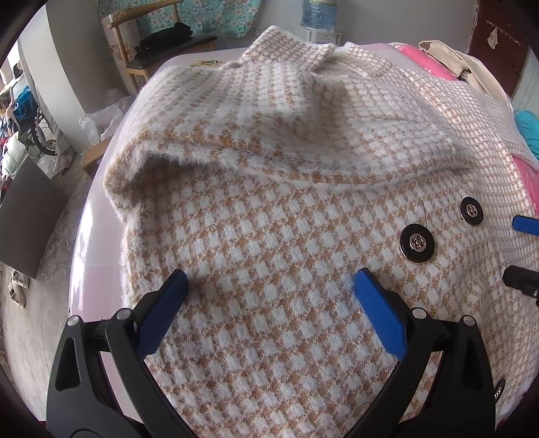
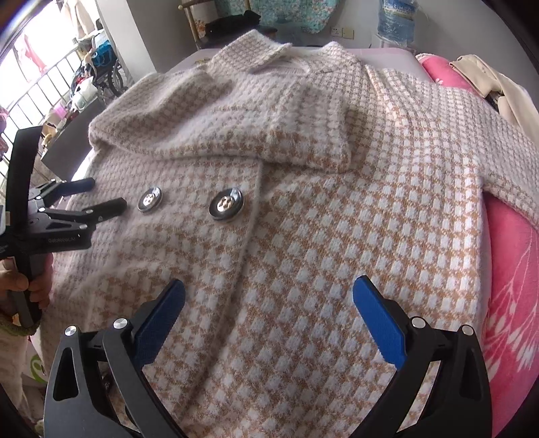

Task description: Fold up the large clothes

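The coat (image 1: pixel 269 209), a fuzzy tan-and-white houndstooth garment, lay spread front-up across a pale lilac table (image 1: pixel 87 236), filling the space ahead of and beneath both pairs of jaws. One sleeve (image 1: pixel 303 134) was folded across the chest, forward of the left jaws, its cuff (image 2: pixel 310 134) ending ahead of the right jaws. The collar (image 2: pixel 256 50) lay at the far end of the garment. Two dark buttons with metal centres (image 1: pixel 417 243) (image 1: pixel 471 211) sat ahead and to the right of the left jaws, and ahead and to the left of the right jaws. The left gripper (image 1: pixel 271 283) hovered over the coat front with its blue-padded jaws wide apart, nothing between them. The right gripper (image 2: pixel 269 289) likewise stood with jaws wide apart above the fabric, beside the front opening edge (image 2: pixel 251 215). A pink blanket (image 2: pixel 505 303) lay to the right of the right jaws. Beyond the collar stood a wooden chair (image 1: pixel 134 43) and a water bottle (image 2: pixel 395 20).
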Demonstrator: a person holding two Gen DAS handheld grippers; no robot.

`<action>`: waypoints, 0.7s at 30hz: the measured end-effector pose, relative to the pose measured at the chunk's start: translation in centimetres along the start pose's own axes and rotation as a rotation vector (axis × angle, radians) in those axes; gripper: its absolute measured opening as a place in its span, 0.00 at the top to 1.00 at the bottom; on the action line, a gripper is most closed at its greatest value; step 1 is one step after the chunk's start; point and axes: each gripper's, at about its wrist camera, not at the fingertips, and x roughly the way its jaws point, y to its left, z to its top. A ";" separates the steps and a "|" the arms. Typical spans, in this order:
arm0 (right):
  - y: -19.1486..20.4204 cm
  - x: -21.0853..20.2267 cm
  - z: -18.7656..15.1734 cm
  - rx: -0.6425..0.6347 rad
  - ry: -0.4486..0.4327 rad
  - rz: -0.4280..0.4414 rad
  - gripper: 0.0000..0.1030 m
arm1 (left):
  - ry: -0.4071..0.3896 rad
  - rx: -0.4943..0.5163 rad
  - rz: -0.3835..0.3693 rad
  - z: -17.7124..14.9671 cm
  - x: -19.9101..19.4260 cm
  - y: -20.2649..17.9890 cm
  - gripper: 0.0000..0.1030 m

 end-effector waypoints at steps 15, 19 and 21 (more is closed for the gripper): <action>-5.5 -1.0 9.3 0.200 -0.024 0.289 0.17 | -0.147 -0.022 0.054 0.3 -3.7 1.8 0.07; -6.6 2.0 11.0 0.277 0.039 0.340 0.26 | -0.170 -0.065 0.088 1.1 -4.3 4.3 0.07; -7.4 3.3 11.4 0.334 0.065 0.333 0.31 | -0.166 -0.077 0.110 1.4 -4.1 5.4 0.08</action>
